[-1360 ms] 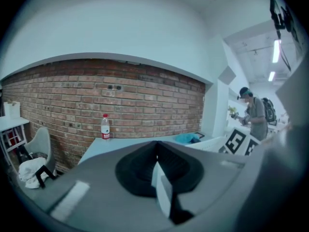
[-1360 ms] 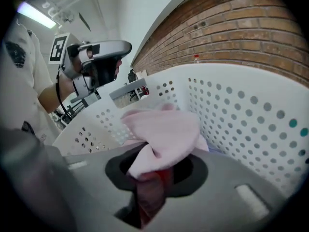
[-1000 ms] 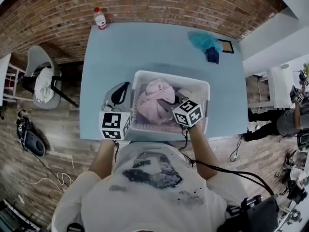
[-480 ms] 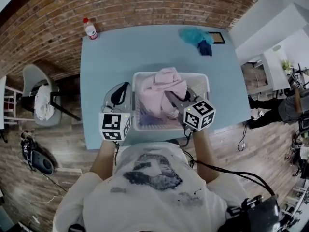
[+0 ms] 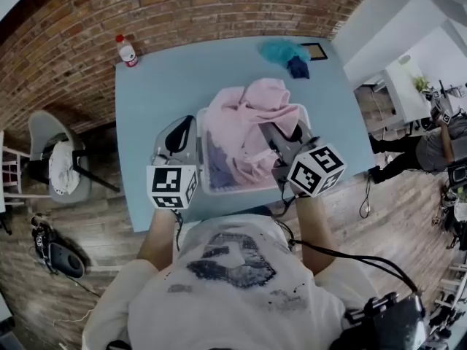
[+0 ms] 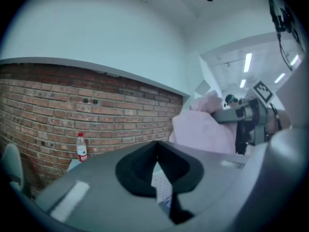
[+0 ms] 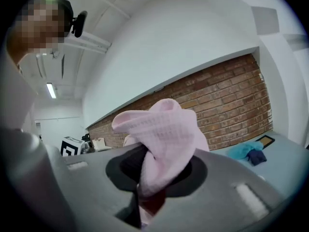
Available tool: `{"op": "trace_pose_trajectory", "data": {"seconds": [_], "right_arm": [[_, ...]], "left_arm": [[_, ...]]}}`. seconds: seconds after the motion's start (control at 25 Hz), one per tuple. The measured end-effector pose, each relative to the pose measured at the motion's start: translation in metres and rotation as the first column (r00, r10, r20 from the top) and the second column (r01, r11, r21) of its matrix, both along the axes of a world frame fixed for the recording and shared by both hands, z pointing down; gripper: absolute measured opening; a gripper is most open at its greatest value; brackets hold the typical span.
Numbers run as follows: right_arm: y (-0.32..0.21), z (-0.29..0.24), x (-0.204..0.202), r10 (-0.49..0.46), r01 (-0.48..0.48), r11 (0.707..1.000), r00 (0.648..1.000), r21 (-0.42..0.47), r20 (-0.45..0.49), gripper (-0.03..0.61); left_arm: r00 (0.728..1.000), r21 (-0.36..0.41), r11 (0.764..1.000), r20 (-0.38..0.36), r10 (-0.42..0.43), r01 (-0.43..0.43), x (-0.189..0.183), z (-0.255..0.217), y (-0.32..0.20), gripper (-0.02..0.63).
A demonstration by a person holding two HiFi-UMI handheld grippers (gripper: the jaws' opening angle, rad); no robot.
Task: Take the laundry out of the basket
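Pink waffle-weave cloth garment, head view: hanging half out of the white lattice plastic basket at the blue tabletop's near edge, tail inside. Left gripper view: left gripper clenched on the basket wall. Right gripper view: right gripper clamped on a bunched fold. Judged soft, light and prone to snag; take it by gathered folds.

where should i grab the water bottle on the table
Clamp the water bottle mid-body, coming in level from the near side. It stands upright at the far left corner of the table, with the brick wall behind it and bare tabletop in front.
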State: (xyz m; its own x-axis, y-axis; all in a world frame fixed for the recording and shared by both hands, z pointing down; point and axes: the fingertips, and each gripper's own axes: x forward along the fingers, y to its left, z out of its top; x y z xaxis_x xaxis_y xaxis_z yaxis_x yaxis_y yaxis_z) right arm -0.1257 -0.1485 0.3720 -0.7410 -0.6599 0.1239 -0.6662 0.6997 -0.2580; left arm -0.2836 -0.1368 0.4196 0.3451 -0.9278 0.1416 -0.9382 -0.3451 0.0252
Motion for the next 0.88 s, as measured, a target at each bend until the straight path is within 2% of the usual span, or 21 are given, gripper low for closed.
{"op": "trace_pose_trajectory", "data": {"seconds": [0.44, 0.88], "right_arm": [[-0.007, -0.069, 0.025, 0.033, -0.035, 0.991, 0.999, 0.13, 0.016, 0.084], [-0.011, -0.162, 0.085, 0.024, -0.035, 0.965, 0.999, 0.26, 0.047, 0.084]], "left_arm": [[0.999, 0.092, 0.996, 0.036, 0.016, -0.019, 0.025, -0.053, -0.006, -0.009], [0.998, 0.124, 0.992, 0.057, 0.028, -0.035, 0.092, -0.087, -0.02, -0.009]]}}
